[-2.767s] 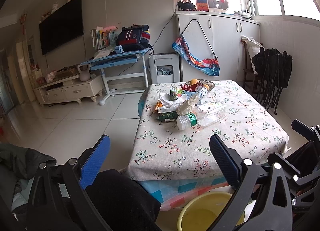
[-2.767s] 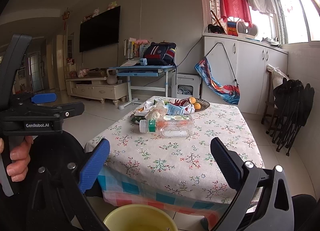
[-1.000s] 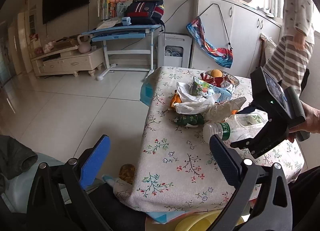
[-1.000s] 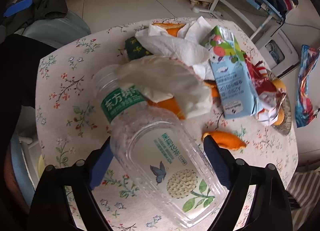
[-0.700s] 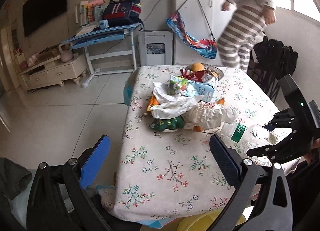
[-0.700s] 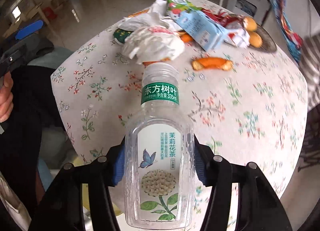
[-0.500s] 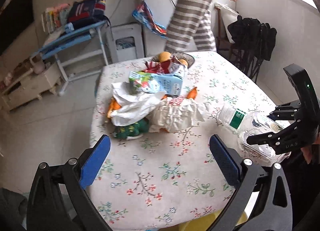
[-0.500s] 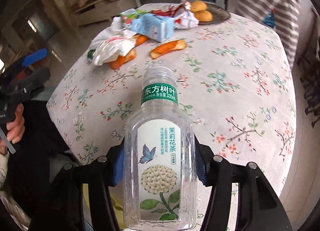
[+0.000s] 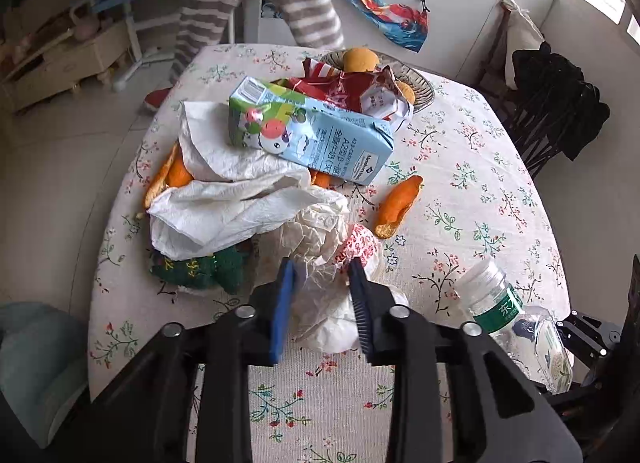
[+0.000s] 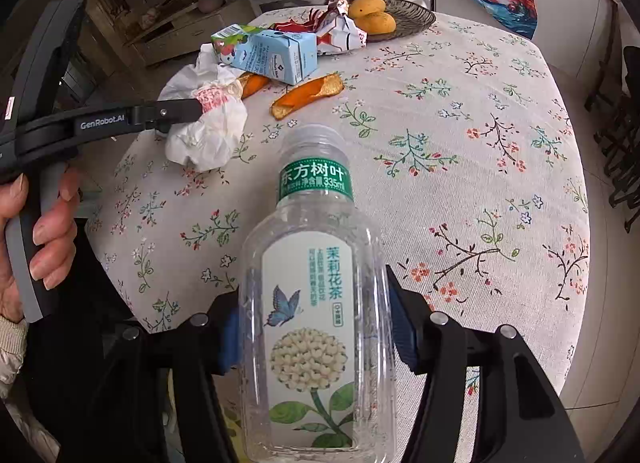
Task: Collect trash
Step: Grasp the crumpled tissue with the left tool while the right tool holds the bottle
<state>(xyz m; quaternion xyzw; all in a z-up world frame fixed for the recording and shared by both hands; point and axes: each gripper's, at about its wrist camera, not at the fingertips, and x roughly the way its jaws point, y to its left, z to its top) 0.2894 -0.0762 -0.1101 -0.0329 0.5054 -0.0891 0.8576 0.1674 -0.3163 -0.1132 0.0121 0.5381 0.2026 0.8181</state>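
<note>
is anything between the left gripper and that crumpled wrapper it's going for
Nothing visible is. The left gripper already has the crumpled wrapper between its fingers; the white tissue and green packet lie beside it, not in the way.

floral tablecloth (image 9: 472, 167), blue-green carton (image 9: 312, 135)

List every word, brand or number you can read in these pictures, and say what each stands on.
"东方树叶 335ml": green neck band of the clear bottle.
"茉莉花茶": the bottle's white label.
"GenRobot.AI": arm of the left gripper.
"A2", "Member's Mark": milk carton.
Wrapper print and the label's small lines: too small to read.
</note>
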